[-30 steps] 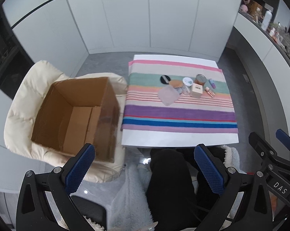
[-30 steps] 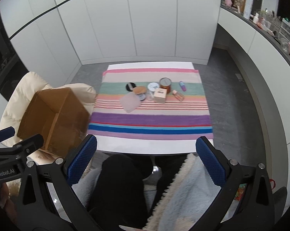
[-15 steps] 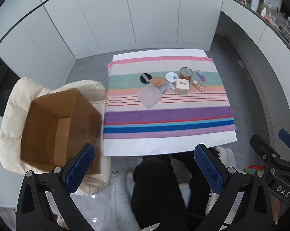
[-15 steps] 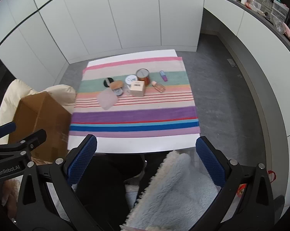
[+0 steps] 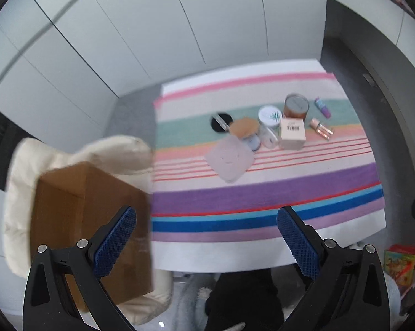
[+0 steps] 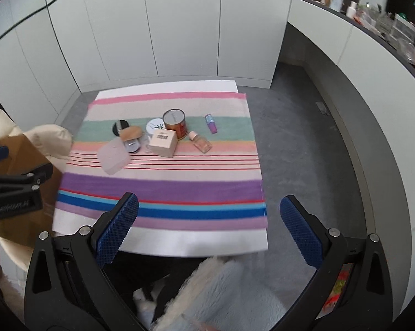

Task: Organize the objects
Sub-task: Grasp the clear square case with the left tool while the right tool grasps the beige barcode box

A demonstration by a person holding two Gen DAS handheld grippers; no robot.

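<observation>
The small toiletries sit clustered on the green and peach bands of the striped cloth (image 6: 163,187), toward the far half of the tabletop (image 6: 180,245): a brown tin (image 6: 175,123), a white-lidded jar (image 6: 155,126), a beige carton (image 6: 162,142), a black compact (image 6: 120,127), a cork-lidded jar (image 6: 131,135), a pale pink pad (image 6: 113,156), a peach bottle (image 6: 199,141) lying on its side and a purple tube (image 6: 211,123) a little apart to the right. The purple and blue bands in front of the cluster are bare, up to the near edge.

The left tongs (image 5: 207,237) and right tongs (image 6: 209,229) both hang over the near edge, spread wide and empty.

The left wrist view shows the cardboard box (image 5: 91,220) on a cream padded chair (image 5: 77,154), just beside the tabletop's left edge, though blurred. The right wrist view shows only a corner of that box, plus grey floor (image 6: 304,149) right of the tabletop and a cluttered shelf (image 6: 373,19).
</observation>
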